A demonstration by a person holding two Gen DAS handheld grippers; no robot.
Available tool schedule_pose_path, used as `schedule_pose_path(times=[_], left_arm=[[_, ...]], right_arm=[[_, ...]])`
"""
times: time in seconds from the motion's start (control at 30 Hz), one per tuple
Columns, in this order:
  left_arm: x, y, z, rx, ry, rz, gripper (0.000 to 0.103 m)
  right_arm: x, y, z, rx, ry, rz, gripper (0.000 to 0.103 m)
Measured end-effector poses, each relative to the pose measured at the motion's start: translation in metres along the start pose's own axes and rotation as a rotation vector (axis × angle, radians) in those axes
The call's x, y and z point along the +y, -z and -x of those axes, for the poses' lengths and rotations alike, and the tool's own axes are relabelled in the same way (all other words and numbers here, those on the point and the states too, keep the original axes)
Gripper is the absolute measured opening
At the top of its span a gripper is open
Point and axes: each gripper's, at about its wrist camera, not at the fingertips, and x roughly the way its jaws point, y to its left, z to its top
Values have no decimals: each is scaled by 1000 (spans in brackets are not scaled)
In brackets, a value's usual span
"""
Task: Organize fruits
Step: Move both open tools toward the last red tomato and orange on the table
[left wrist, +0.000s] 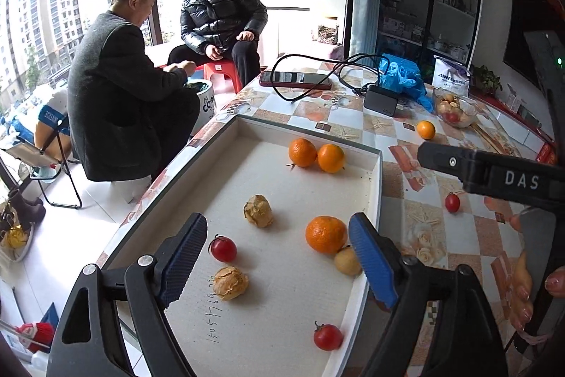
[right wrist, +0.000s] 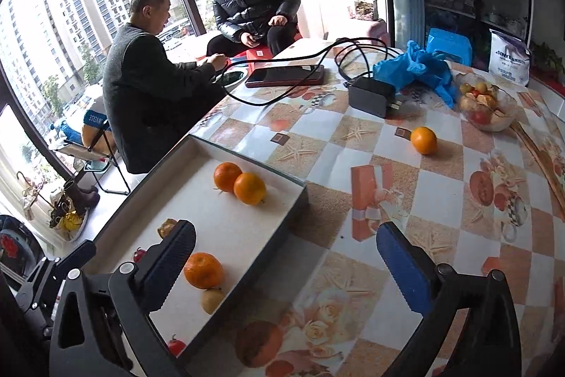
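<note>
At the left, the shallow white tray [left wrist: 376, 186] already holds three oranges, two red tomatoes, two papery husked fruits and a small yellow fruit [left wrist: 348, 261] tucked against the nearest orange [left wrist: 325, 234]. The left gripper [left wrist: 279, 265] hangs above them with jaws spread and nothing between them. Further right, the right gripper [right wrist: 286, 265] is likewise released and empty over the tray's edge and the tablecloth. A loose orange [right wrist: 423, 140] and a cherry tomato [left wrist: 452, 202] lie out on the table, near the glass bowl [right wrist: 508, 115]. Both are round: a glancing pinch could send either rolling toward the table's far edge or the black charger cable [right wrist: 282, 94].
</note>
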Motion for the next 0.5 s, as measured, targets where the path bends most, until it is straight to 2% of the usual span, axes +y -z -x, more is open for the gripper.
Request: schedule_pose_path(times=[0.07, 0.13, 0.23, 0.37, 0.43, 0.5], left_arm=[[-10, -4, 4, -3, 22, -11, 85], [-20, -8, 6, 1, 49, -11, 85], [-36, -12, 6, 24, 93, -13, 85], [-54, -20, 7, 59, 113, -46, 85], [-60, -27, 8, 67, 119, -54, 85], [-66, -37, 7, 77, 137, -56, 85]], right_arm=[[-23, 10, -4, 21, 100, 13, 103], [-48, 21, -15, 68, 149, -14, 103], [-75, 35, -29, 113, 157, -68, 103], [-77, 40, -41, 101, 165, -42, 102], [-71, 40, -49, 111, 162, -16, 79], [-62, 40, -54, 103, 182, 17, 69]])
